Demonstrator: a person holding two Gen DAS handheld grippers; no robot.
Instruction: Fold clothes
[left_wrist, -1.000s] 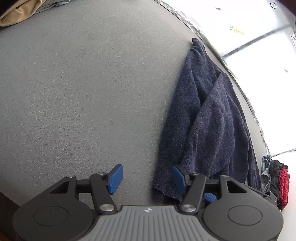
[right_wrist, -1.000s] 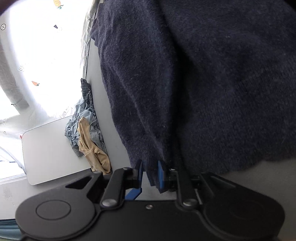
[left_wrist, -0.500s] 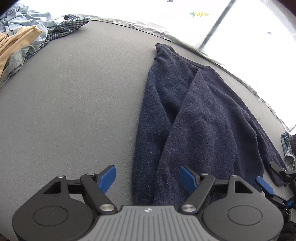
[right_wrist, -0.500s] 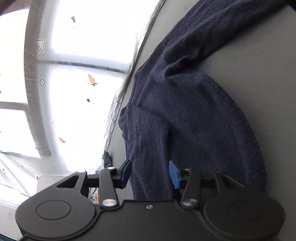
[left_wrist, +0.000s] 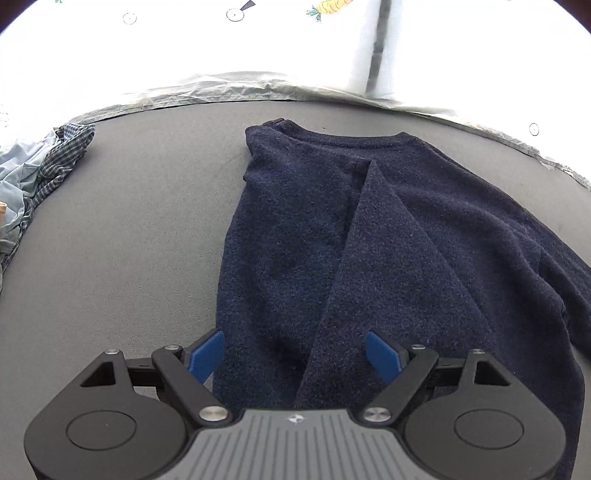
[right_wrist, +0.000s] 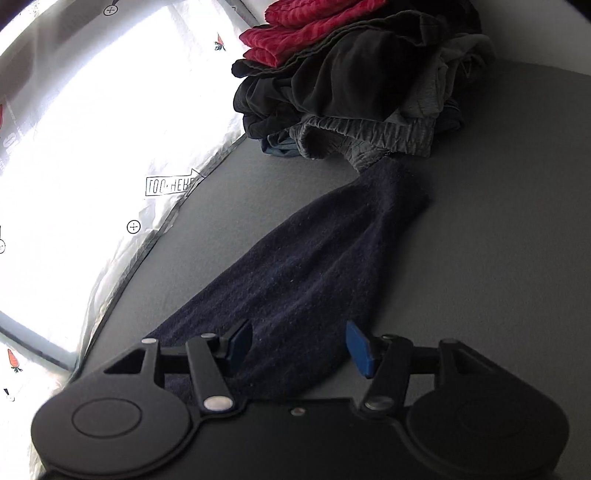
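Left wrist: L gripper (left_wrist: 295, 354) opening over sweater (left_wrist: 369, 240), R gripper (right_wrist: 297, 345) opening, both empty; next grab sleeve (right_wrist: 332, 251) nr pile (right_wrist: 351, 74), fold inward.

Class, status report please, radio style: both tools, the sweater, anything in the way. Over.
Left tool and right tool opening, gripping nothing. Dark navy knitted sweater flat on grey table, one side folded in. Its sleeve reaches the mixed clothes heap.

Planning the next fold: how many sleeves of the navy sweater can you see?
2: one sleeve folded across the sweater body, one sleeve stretched toward the clothes pile.
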